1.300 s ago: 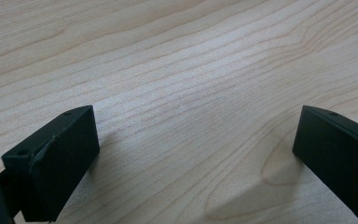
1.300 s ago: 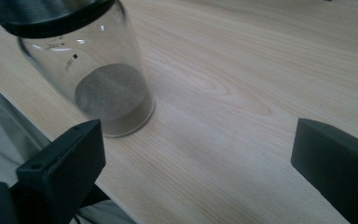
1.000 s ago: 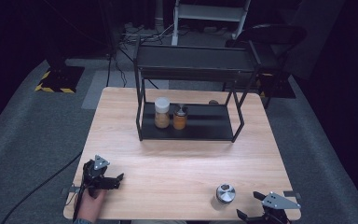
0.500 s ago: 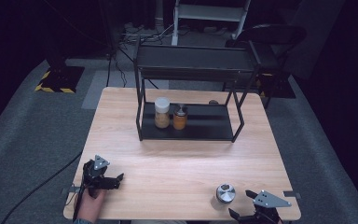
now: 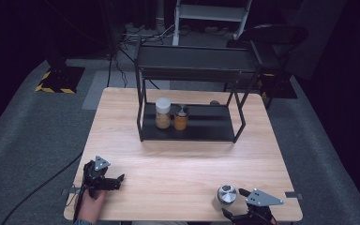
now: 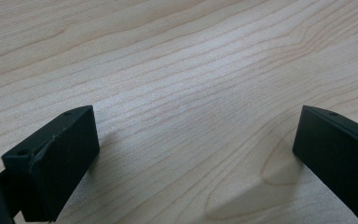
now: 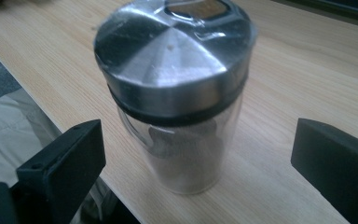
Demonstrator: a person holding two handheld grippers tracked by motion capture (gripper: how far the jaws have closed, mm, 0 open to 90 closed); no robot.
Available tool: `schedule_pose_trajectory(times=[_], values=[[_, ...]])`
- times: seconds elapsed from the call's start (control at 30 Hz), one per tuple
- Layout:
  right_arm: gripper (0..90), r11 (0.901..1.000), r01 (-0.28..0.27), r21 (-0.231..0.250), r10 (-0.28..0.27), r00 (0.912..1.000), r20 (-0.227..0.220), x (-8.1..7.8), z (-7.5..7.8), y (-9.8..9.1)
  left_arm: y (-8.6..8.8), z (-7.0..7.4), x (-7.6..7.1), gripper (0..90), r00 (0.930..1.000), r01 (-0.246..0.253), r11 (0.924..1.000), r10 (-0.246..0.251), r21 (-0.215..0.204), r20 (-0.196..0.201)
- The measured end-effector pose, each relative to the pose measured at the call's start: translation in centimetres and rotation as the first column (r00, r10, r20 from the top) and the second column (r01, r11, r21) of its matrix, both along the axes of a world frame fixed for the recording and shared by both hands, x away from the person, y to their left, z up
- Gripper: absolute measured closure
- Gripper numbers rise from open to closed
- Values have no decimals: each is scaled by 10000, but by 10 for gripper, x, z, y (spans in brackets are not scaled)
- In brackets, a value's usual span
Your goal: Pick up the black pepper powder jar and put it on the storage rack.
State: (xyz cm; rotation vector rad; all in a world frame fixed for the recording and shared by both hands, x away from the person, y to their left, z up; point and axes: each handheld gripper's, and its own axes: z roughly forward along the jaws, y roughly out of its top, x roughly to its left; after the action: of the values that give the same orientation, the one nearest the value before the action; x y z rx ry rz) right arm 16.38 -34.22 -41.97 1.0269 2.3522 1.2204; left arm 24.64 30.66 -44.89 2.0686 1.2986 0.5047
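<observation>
Two jars, one white-lidded point(image 5: 162, 113) and one smaller with amber contents point(image 5: 181, 118), already stand on the lower shelf of the black rack point(image 5: 192, 123), while a third, a steel-capped glass shaker point(image 7: 175, 93), waits near the tabletop's point(image 5: 178, 159) front edge. The right tongs point(image 7: 198, 154) gape wide around it, touching nothing. The left tongs point(image 6: 193, 154), also open and empty, rest low over bare wood. The grasp appears not yet made.
</observation>
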Motion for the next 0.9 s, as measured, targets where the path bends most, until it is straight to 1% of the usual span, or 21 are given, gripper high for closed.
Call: schedule_pose_trajectory(times=[0.17, 0.37, 0.5, 0.7, 0.77, 0.9], values=[[31, 9999, -121, 27, 121, 9999, 19, 4, 2, 6, 0, 0, 0, 2, 10000, 1, 10000, -1, 1, -1], [38, 9994, -328, 119, 329, 9994, -74, 12, 1, 12, 0, 0, 0, 2, 10000, 2, 10000, -2, 2, -1], [89, 9988, -481, 48, 481, 9987, -149, 17, 2, 16, 0, 0, 0, 2, 10000, 1, 10000, -1, 0, -1], [189, 9987, -408, -316, 390, 9977, -560, 25, 7, 22, 0, 0, 0, 2, 10000, 1, 10000, -1, 0, 0], [204, 9982, -476, -373, 450, 9966, -691, 27, 9, 23, 0, 0, 0, 2, 10000, 0, 10000, 0, 0, 1], [246, 9953, -529, -807, 480, 9970, -606, 26, 15, 29, 0, 0, 0, 2, 10000, -2, 10000, 2, -2, 1]])
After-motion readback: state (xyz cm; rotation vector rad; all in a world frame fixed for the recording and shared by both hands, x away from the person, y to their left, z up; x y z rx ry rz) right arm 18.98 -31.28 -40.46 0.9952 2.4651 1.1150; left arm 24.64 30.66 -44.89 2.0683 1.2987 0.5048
